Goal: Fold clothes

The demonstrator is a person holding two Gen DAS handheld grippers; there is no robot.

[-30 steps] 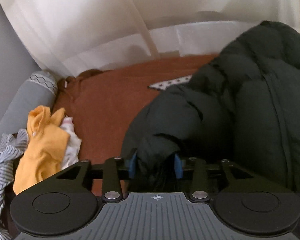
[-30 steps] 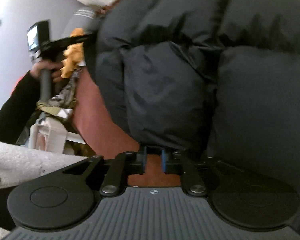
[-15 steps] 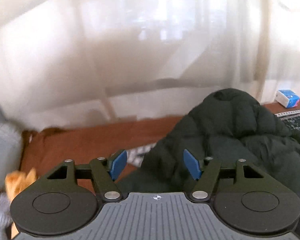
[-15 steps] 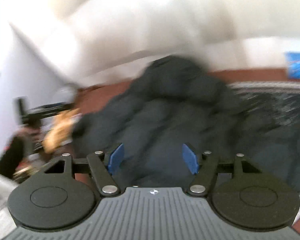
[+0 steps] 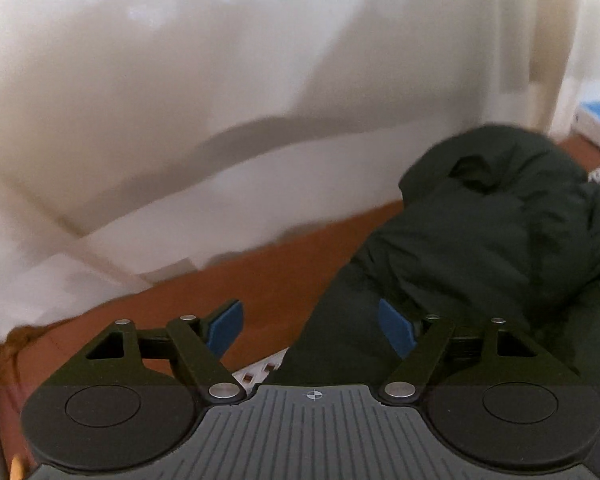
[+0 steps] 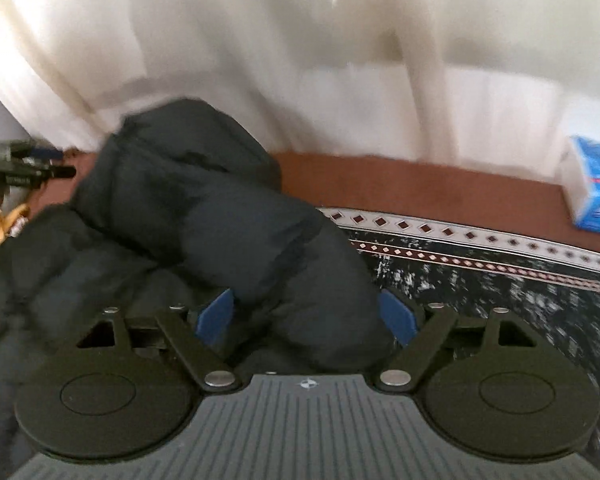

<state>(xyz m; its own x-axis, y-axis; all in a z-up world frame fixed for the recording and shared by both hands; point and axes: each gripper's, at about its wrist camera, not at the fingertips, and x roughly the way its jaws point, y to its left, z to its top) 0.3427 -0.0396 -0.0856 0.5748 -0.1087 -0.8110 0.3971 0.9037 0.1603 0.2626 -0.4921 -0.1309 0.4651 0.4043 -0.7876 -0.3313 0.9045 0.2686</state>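
A rust-brown bed [image 6: 420, 184] (seemingly) bears jacket [image 6: 204, 216], patterned blanket [image 6: 500, 280], box [image 6: 594, 188].

puffer jacket [image 6: 204, 216]: black, plain | bedspread [image 6: 420, 180]: rust-brown | blanket [image 6: 500, 280], right: black flecked white, white border with dark-red diamonds | curtain [image 6: 300, 40], far: cream-white | tissue pack [image 6: 596, 188], far right: blue and white | garment [image 6: 4, 220], left: mustard-yellow | gripper pads [image 5: 396, 326]: blue

Black hand-held gripper [image 5: 311, 326], blue pads [image 5: 225, 326], silver screws, ribbed grey base.
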